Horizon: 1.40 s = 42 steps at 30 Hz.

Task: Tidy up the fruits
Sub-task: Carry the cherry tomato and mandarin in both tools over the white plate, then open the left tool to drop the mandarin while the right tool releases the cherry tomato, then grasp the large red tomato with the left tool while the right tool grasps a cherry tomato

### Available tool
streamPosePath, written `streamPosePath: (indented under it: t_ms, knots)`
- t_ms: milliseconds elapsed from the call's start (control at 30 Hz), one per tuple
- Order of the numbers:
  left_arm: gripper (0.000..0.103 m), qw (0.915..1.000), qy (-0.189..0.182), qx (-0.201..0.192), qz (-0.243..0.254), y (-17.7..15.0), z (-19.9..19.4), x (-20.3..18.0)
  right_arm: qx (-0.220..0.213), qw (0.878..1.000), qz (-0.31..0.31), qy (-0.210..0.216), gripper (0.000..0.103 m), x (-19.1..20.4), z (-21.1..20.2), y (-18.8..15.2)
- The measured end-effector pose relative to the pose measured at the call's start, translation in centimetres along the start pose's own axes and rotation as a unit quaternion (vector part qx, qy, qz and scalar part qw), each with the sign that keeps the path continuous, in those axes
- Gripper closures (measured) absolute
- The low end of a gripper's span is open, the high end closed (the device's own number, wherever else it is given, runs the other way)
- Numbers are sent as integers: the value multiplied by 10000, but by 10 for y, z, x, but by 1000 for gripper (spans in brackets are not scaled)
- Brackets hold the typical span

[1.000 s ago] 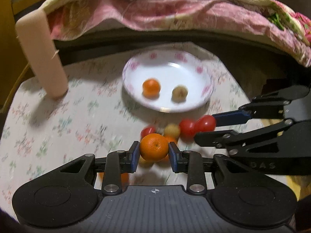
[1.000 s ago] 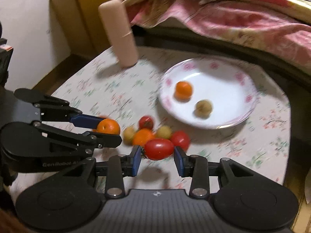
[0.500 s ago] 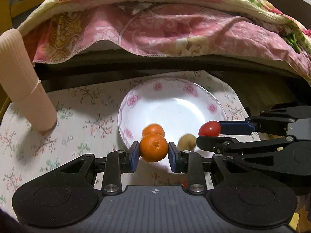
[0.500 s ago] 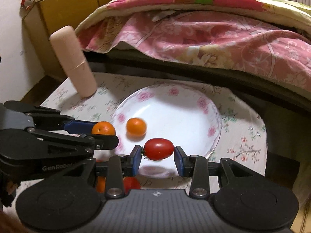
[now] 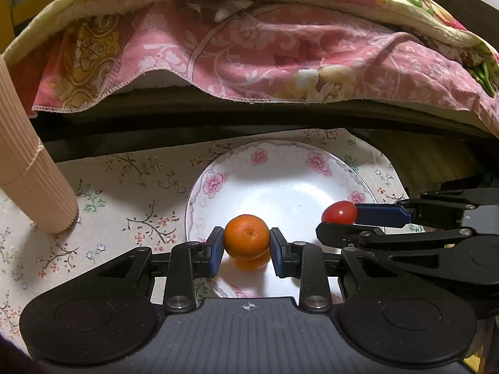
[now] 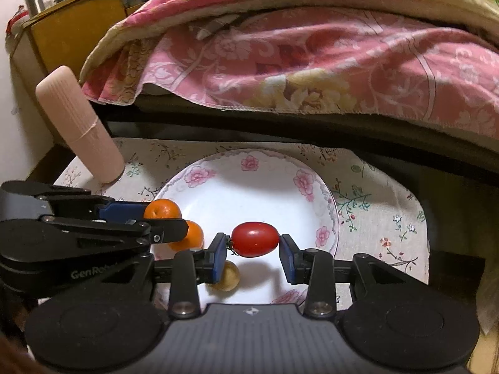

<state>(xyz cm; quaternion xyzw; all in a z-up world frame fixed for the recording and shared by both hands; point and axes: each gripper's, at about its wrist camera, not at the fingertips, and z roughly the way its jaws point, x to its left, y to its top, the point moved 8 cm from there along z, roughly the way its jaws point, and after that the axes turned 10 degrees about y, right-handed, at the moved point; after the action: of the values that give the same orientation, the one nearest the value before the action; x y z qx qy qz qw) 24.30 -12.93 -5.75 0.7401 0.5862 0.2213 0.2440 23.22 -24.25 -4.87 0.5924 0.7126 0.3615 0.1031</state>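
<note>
1. Left wrist view: the left tool (image 5: 246,243) sits at lower centre, its blue pads pressed on a mandarin (image 5: 246,237) that hangs just above the near part of the flowered plate (image 5: 280,162). A second mandarin (image 5: 252,262) lies on the plate right beneath it. At right, the right tool (image 5: 340,222) comes in sideways, clamped on a red tomato (image 5: 339,212) over the plate's right side.

2. Right wrist view: the right tool (image 6: 253,249) grips the tomato (image 6: 255,238) end to end at centre frame, over the plate (image 6: 249,168). A small brownish fruit (image 6: 227,277) rests on the plate below it. At left, the left tool (image 6: 165,218) carries its mandarin (image 6: 162,209) beside the lying mandarin (image 6: 191,236).

3. The step in hand looks like delivery: both fruits are over the plate, not yet set down.

4. Next, each tool probably needs to lower a little and open, the left one offset so its mandarin does not land on the lying one and roll.
</note>
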Motion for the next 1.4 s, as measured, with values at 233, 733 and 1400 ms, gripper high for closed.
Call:
streamPosePath:
  t_ms: [233, 733, 1400]
  knots:
    - [58, 9999, 46, 22, -110, 0, 1, 4, -39, 10000, 25, -13, 65, 1, 1, 1]
    - [45, 9998, 54, -108, -138, 4, -9, 9, -158, 9998, 121, -58, 64, -1, -4, 2]
    - [37, 9996, 272, -25, -58, -32, -51, 33, -233, 9995, 193, 103, 64, 11, -41, -19]
